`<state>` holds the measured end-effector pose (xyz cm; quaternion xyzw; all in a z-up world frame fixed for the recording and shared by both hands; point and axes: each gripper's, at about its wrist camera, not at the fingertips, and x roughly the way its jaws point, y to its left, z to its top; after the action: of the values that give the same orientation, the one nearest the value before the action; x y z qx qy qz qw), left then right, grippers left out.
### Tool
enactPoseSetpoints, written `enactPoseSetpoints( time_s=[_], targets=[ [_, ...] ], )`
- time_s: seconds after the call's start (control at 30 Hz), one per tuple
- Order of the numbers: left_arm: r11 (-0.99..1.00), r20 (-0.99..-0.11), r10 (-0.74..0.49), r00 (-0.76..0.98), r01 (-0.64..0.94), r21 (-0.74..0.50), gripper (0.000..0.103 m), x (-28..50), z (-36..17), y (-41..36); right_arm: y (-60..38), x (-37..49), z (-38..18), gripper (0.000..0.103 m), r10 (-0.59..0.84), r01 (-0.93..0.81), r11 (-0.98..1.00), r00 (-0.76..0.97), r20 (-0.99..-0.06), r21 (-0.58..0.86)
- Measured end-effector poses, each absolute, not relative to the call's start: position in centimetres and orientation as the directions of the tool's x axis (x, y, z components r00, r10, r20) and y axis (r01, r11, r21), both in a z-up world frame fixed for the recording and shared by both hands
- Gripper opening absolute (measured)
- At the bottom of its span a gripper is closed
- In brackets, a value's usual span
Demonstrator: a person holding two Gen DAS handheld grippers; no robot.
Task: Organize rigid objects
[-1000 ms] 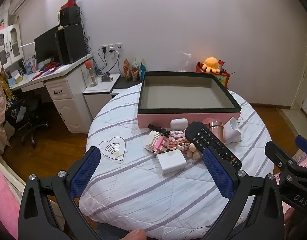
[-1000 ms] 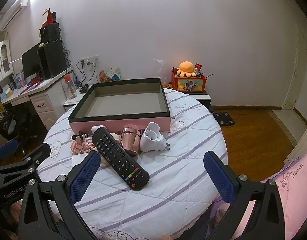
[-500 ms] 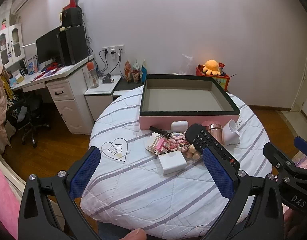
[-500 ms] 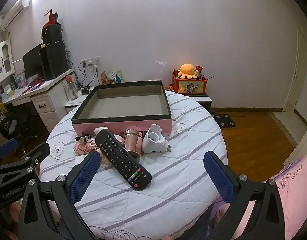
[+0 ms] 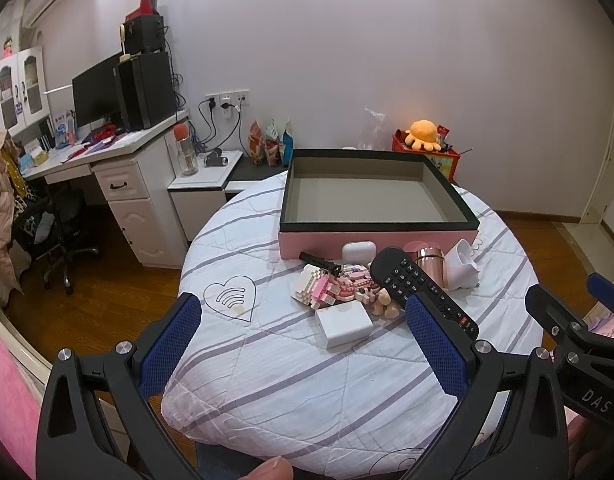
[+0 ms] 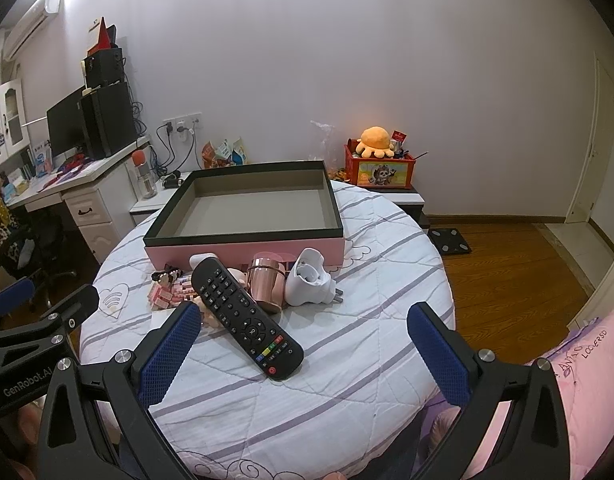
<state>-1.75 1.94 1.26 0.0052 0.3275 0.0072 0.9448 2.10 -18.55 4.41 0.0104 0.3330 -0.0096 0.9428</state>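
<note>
An empty pink box with a dark rim (image 5: 377, 236) (image 6: 243, 250) sits at the far side of a round table. In front of it lie a black remote (image 5: 421, 290) (image 6: 245, 314), a rose-gold cup (image 6: 267, 284), a white plug adapter (image 6: 309, 284), a white earbud case (image 5: 358, 251), a pink brick model (image 5: 331, 286) and a white charger block (image 5: 344, 323). My left gripper (image 5: 303, 344) is open and empty above the table's near edge. My right gripper (image 6: 303, 344) is open and empty, near the remote's end.
The table wears a white quilt with grey stripes (image 5: 307, 380). A desk with monitor and computer tower (image 5: 119, 120) stands at the left, an office chair (image 5: 63, 236) by it. A red toy box with an orange plush (image 6: 381, 160) is behind the table. Wood floor lies right.
Both grippers have drawn back and up a little from the table, so the objects look smaller and farther. Nothing on the table has moved.
</note>
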Motion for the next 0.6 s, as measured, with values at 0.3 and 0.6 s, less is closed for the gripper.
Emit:
enactPoseSetpoints(
  time_s=[0.3, 0.6],
  targets=[
    [1.000, -0.620, 0.015, 0.784, -0.009, 0.013, 0.103, -1.73, 1.23, 1.97, -18.46, 2.00, 4.43, 0.103, -0.005, 0.019, 1.000, 0.776, -0.631, 0.015],
    [1.000, -0.628, 0.017, 0.778, -0.017, 0.006, 0.103, -1.83, 1.09, 2.25, -18.45, 2.40, 3.91, 0.103, 0.011, 0.006, 1.000, 0.763, -0.646, 0.024]
  ],
)
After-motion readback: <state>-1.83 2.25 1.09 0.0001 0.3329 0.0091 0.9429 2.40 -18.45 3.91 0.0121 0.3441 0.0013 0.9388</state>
